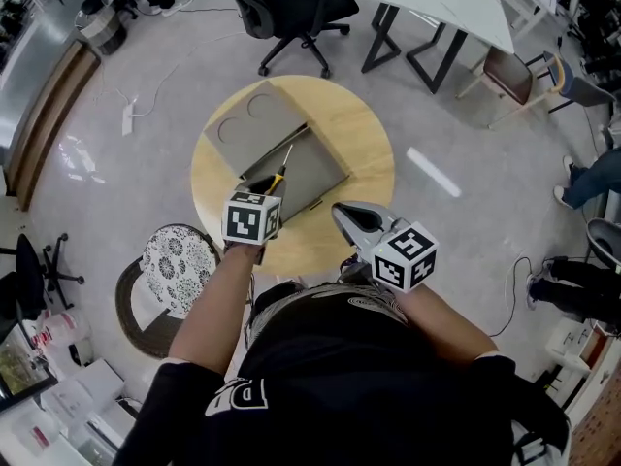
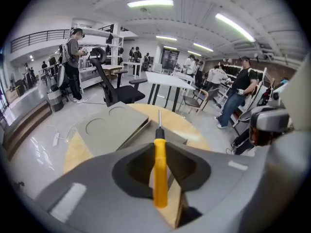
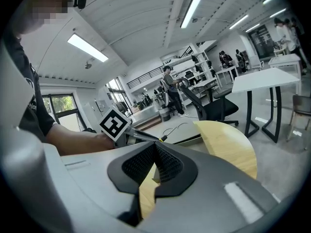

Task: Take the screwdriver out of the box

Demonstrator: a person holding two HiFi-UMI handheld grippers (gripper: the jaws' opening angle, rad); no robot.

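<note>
"So, what's my left gripper [image 2: 160, 153] got?"

"From my side, its jaws are clamped on the yellow handle of the screwdriver [image 2: 160, 178]. The metal shaft points away from me, out over the grey box [image 1: 312, 175]."

"Is it clear of the box?"

"Hard to say. In the head view the tool sits over the near-left corner of the open tray, beside the lid [image 1: 254, 124], which lies flat and has two round recesses. It looks lifted, but I can't tell whether the tip touches the tray."

"And my right gripper [image 3: 154, 165]?"

"Jaws pressed together, nothing between them. It hangs over the near edge of the round wooden table [image 1: 364, 139], just right of the box and apart from it."
</note>
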